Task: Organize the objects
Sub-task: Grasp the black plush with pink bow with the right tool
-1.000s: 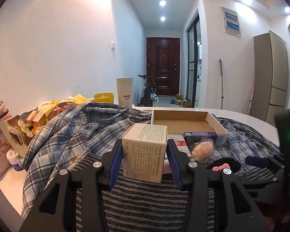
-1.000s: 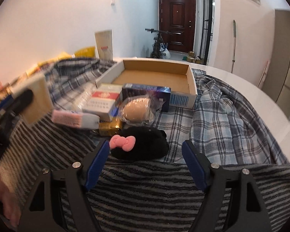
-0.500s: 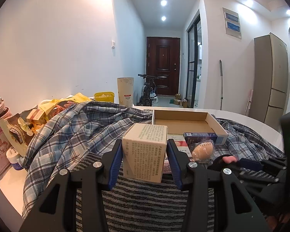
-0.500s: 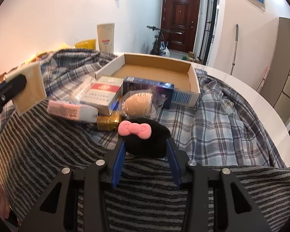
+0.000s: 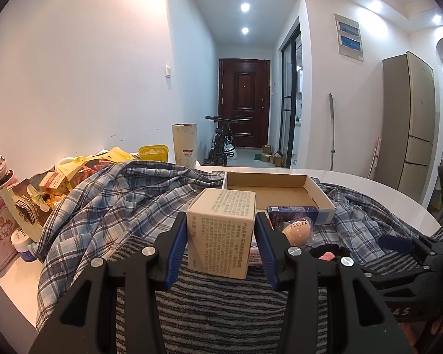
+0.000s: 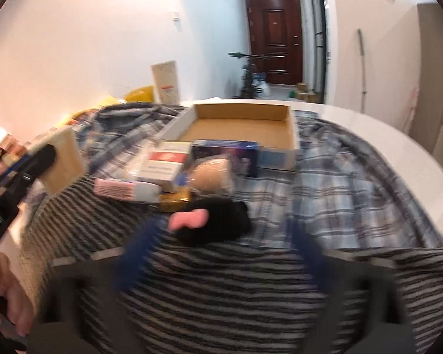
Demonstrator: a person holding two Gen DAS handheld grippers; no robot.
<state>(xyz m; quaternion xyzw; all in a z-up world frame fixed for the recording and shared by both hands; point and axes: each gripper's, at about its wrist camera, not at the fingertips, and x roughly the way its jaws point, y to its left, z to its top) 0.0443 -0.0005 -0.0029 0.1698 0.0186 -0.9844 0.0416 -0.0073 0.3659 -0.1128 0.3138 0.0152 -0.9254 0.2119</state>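
One beige printed carton [image 5: 221, 233] sits clamped between the two blue-padded fingers of the left gripper [image 5: 221, 243], both pads pressed flat to its sides, held upright above a grey striped cloth [image 5: 221, 309]. In the right wrist view the same carton appears at far left, raised off the cloth. The right gripper [image 6: 221, 253] is badly motion-blurred; its two blue fingers [image 6: 138, 250] stand wide apart, one on each side of a single black plush item with a pink bow [image 6: 212, 221], neither visibly touching it. Just beyond the plush lie one wrapped egg-shaped sponge [image 6: 212, 174], one small gold packet [image 6: 175, 200], one pink-and-white tube [image 6: 124, 190], one red-and-white box [image 6: 165, 162] and one dark blue box [image 6: 226, 155], all clustered together. Behind them one open cardboard tray [image 6: 291, 135] lies on a blue plaid shirt [image 6: 339, 194] spread across a white table [image 6: 398, 147]. At the table's left edge the left wrist view shows a heap of yellow packets [image 5: 82, 165], one yellow tub [image 5: 153, 152] and one tall cream canister [image 5: 184, 141]. One bicycle [image 5: 221, 144] stands in the hallway before one dark red door [image 5: 244, 100].
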